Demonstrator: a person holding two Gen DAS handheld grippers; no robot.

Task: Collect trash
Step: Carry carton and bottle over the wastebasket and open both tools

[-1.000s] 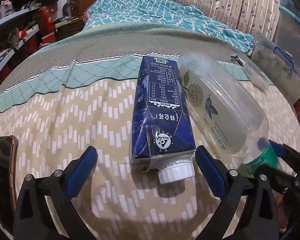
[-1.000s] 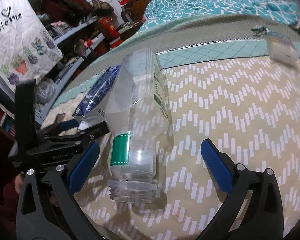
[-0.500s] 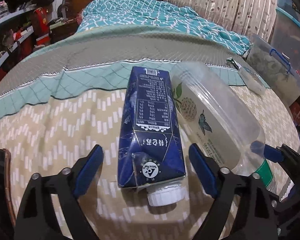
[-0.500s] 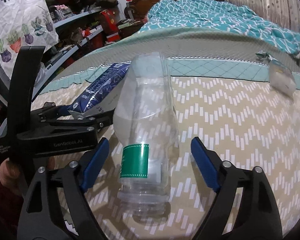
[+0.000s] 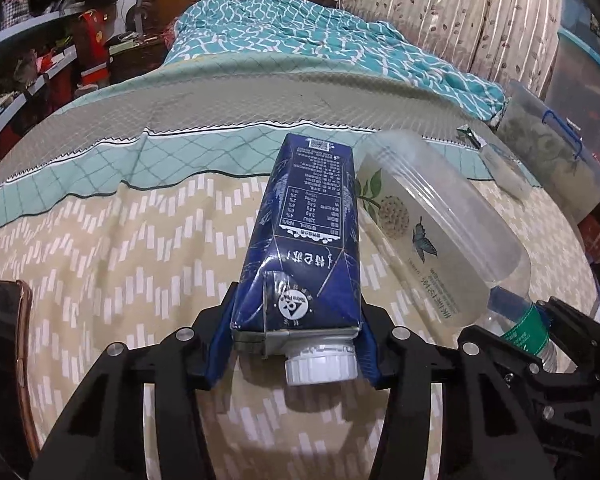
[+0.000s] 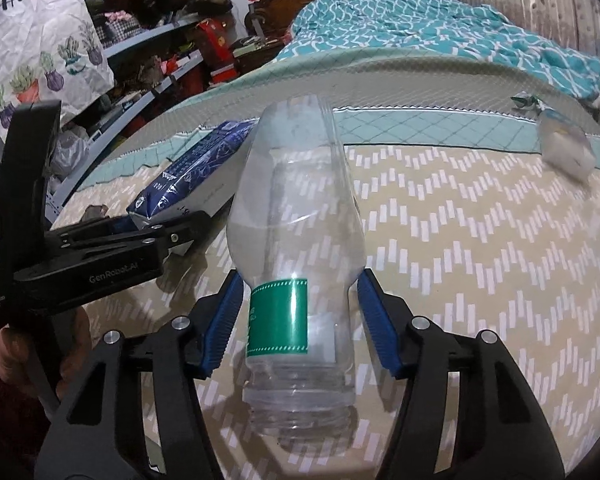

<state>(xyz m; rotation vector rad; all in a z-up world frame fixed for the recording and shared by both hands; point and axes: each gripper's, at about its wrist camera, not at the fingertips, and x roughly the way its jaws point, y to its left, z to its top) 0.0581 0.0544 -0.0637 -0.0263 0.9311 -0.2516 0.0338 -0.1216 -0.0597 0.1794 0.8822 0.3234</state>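
Observation:
A dark blue drink carton (image 5: pixel 304 248) with a white screw cap lies on the chevron bed cover, cap end toward me. My left gripper (image 5: pixel 294 344) is shut on its cap end, blue pads against both sides. The carton also shows in the right wrist view (image 6: pixel 192 168). A clear plastic bottle (image 6: pixel 300 240) with a green neck band lies beside the carton, open mouth toward me. My right gripper (image 6: pixel 300 320) is shut on the bottle at its neck. The bottle also shows in the left wrist view (image 5: pixel 440 232).
A phone (image 5: pixel 4 360) lies at the left on the bed cover (image 5: pixel 100 260). A small clear packet (image 6: pixel 564 148) and a wrapper (image 6: pixel 526 101) lie at the far right. A teal quilt (image 5: pixel 320 40) covers the bed's far end. Plastic storage boxes (image 5: pixel 548 152) stand to the right, shelves to the left.
Both grippers moved forward and closed: the left one onto the carton's cap end, the right one onto the bottle's neck.

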